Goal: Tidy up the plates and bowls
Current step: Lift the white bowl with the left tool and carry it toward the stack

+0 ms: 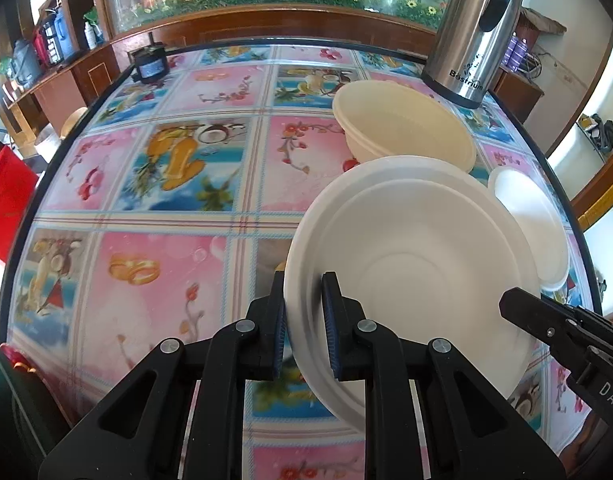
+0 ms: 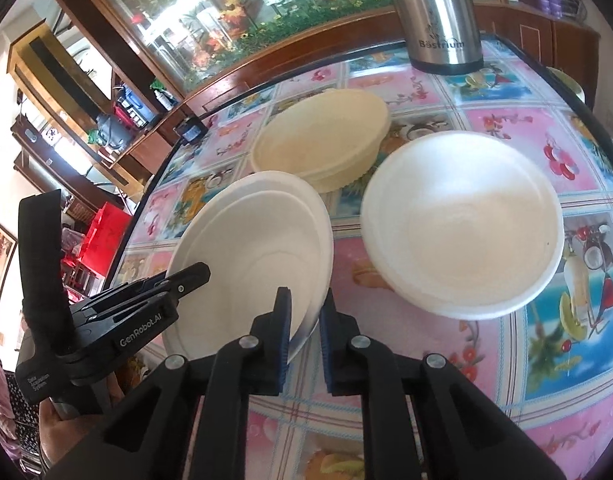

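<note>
Both the left tool [image 1: 304, 320] and the right tool [image 2: 305, 332] pinch opposite rims of the stacked white plates [image 1: 410, 268] over the table [image 1: 154, 216], so uneven pulling could bend the thin rim or split the stack onto the nearby white bowl [image 2: 462, 232].

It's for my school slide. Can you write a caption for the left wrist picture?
Both grippers, left and right, pinch opposite rims of the white plate, beside a cream bowl.
</note>
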A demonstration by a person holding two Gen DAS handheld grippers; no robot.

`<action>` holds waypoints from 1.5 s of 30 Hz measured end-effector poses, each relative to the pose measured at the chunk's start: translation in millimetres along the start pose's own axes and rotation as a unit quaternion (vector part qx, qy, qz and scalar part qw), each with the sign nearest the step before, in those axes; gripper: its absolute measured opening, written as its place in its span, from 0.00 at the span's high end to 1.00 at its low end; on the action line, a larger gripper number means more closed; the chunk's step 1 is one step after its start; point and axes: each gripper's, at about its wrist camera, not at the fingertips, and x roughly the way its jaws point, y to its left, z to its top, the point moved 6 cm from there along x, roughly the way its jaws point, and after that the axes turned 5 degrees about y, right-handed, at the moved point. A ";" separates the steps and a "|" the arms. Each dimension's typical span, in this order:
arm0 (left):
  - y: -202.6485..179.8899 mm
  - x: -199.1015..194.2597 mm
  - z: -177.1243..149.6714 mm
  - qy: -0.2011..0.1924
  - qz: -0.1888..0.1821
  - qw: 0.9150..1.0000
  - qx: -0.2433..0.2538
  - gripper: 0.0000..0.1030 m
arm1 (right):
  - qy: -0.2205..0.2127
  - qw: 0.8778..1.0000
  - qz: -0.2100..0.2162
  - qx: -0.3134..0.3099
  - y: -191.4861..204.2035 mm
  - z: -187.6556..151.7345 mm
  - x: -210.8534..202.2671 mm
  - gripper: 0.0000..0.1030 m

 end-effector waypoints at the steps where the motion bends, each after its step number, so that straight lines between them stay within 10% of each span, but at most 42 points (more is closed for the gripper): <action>1: 1.2 -1.8 -2.4 -0.001 0.000 1.000 -0.001 0.84 | -0.001 1.000 0.002 -0.002 2.5 -1.5 -1.3 0.88; 45: 102.5 -155.8 -86.6 -0.117 0.054 0.991 -0.037 0.84 | -0.026 0.992 0.040 -0.120 134.9 -45.8 -36.6 0.85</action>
